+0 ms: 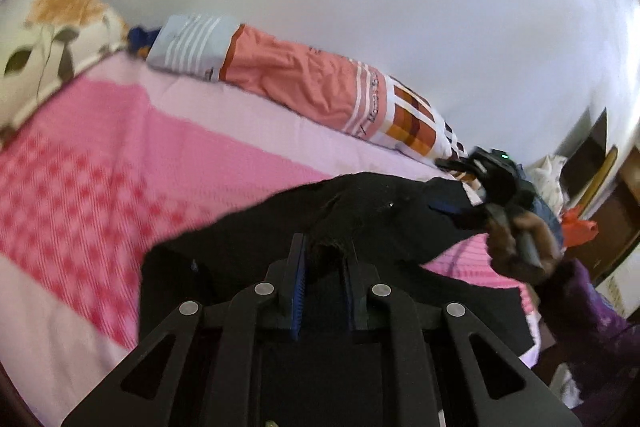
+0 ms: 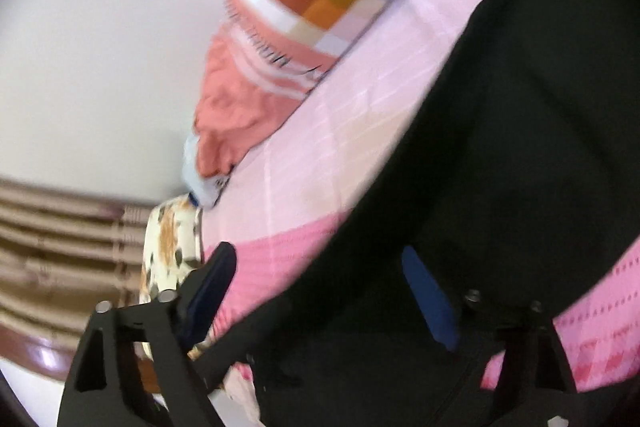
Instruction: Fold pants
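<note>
Black pants [image 1: 380,211] lie spread on a pink bed cover [image 1: 120,167]. My left gripper [image 1: 325,247] is shut on a raised fold of the black cloth, which bunches up between its blue pads. At the right of the left wrist view, a hand [image 1: 520,251] holds my right gripper [image 1: 460,215] at the pants' far edge. In the right wrist view the right gripper [image 2: 320,275] stands with its fingers wide apart. The black pants [image 2: 500,147] run between and under them, and the pads do not press on the cloth.
A long orange, striped and checked bolster [image 1: 288,75] lies against the white wall. A floral pillow [image 1: 52,27] sits at the bed's head, by a brown headboard [image 2: 60,247]. Beyond the bed's right edge are an orange-red object [image 1: 578,227] and dark furniture.
</note>
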`<action>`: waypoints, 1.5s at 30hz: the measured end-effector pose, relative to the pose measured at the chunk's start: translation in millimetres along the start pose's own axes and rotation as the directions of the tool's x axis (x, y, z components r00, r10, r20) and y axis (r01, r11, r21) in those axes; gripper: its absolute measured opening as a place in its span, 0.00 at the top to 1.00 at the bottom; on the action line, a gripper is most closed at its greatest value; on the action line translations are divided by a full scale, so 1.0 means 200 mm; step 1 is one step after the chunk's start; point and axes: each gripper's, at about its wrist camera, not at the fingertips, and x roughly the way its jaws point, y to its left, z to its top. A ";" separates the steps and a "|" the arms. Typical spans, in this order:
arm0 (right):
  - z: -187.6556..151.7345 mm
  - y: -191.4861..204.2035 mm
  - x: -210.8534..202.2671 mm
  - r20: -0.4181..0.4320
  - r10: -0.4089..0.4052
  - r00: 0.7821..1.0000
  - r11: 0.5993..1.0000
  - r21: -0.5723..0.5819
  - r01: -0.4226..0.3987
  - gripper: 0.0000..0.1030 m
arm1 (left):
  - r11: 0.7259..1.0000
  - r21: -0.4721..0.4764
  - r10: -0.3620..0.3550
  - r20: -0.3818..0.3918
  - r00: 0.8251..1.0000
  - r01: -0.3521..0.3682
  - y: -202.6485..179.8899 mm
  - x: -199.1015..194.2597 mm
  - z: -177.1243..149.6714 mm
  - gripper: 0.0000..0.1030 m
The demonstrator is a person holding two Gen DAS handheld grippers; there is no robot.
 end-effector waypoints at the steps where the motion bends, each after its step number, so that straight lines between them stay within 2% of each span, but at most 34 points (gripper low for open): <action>1: 0.02 -0.02 0.01 -0.002 -0.021 1.000 1.000 0.010 0.021 0.59 | 1.000 -0.011 -0.003 -0.005 1.000 0.003 -0.01 -0.01 -0.02 0.84; 2: 0.04 -0.04 0.02 -0.001 -0.042 0.999 0.999 0.021 0.042 0.73 | 1.000 -0.030 -0.009 -0.012 1.000 0.009 0.00 -0.01 -0.04 0.84; 3: 0.04 -0.06 0.03 0.001 -0.057 0.998 0.998 0.021 0.057 0.93 | 0.999 -0.041 -0.011 -0.016 1.000 0.011 -0.01 -0.01 -0.05 0.84; 7: -0.06 -0.08 -0.05 0.050 -0.056 0.997 0.997 -0.048 0.059 0.94 | 0.998 -0.056 0.000 -0.022 1.000 -0.001 0.00 -0.02 -0.06 0.84; 13: -0.41 -0.15 -0.29 0.059 -0.035 0.998 0.995 -0.091 0.040 0.94 | 0.994 -0.104 0.029 -0.034 0.999 -0.032 0.05 -0.10 -0.08 0.84; 16: -0.62 -0.23 -0.38 0.038 -0.032 0.999 0.996 -0.077 0.034 0.94 | 0.992 -0.115 0.049 -0.046 0.998 -0.054 0.08 -0.15 -0.12 0.84; 20: -0.88 -0.35 -0.41 -0.018 -0.054 0.998 0.998 -0.029 0.053 0.94 | 0.991 -0.106 0.080 -0.067 0.995 -0.087 0.09 -0.21 -0.20 0.83; 25: -1.10 -0.43 -0.43 -0.057 -0.066 0.996 0.998 -0.004 0.066 0.94 | 0.986 -0.106 0.116 -0.097 0.988 -0.126 0.10 -0.29 -0.33 0.82; 29: -1.23 -0.53 -0.36 -0.125 -0.061 0.990 0.997 0.046 0.067 0.94 | 0.977 -0.106 0.169 -0.126 0.978 -0.182 0.14 -0.32 -0.43 0.82; 30: -1.24 -0.55 -0.33 -0.136 -0.054 0.989 0.996 0.062 0.063 0.94 | 0.974 -0.109 0.184 -0.137 0.973 -0.200 0.15 -0.31 -0.45 0.81; 32: -1.25 -0.58 -0.32 -0.143 -0.035 0.989 0.995 0.084 0.047 0.94 | 0.956 -0.120 0.242 -0.186 0.952 -0.267 0.19 -0.30 -0.50 0.81; 34: -1.25 -0.60 -0.33 -0.135 0.016 0.991 0.995 0.099 -0.002 0.92 | 0.939 -0.136 0.285 -0.200 0.937 -0.315 0.21 -0.32 -0.53 0.81; 36: -1.24 -0.63 -0.35 -0.104 0.077 0.992 0.990 0.128 -0.064 0.92 | 0.925 -0.154 0.321 -0.174 0.931 -0.348 0.21 -0.38 -0.53 0.81; 38: -1.19 -0.69 -0.42 -0.022 0.154 0.988 0.975 0.166 -0.149 0.91 | 0.915 -0.141 0.360 -0.140 0.922 -0.378 0.18 -0.44 -0.51 0.81; 40: -1.13 -0.74 -0.48 0.053 0.170 0.984 0.970 0.164 -0.177 0.84 | 0.909 -0.102 0.397 -0.084 0.914 -0.404 0.08 -0.48 -0.48 0.80; 41: -1.10 -0.77 -0.53 0.093 0.173 0.980 0.968 0.165 -0.187 0.81 | 0.910 -0.081 0.403 -0.061 0.913 -0.407 0.02 -0.49 -0.45 0.79; 44: -1.00 -0.89 -0.63 0.190 0.216 0.958 0.948 0.195 -0.252 0.77 | 0.931 -0.022 0.364 -0.007 0.931 -0.364 -0.14 -0.49 -0.40 0.71; 45: -0.96 -0.93 -0.66 0.219 0.220 0.951 0.945 0.193 -0.263 0.76 | 0.938 0.001 0.346 0.008 0.938 -0.346 -0.20 -0.48 -0.38 0.64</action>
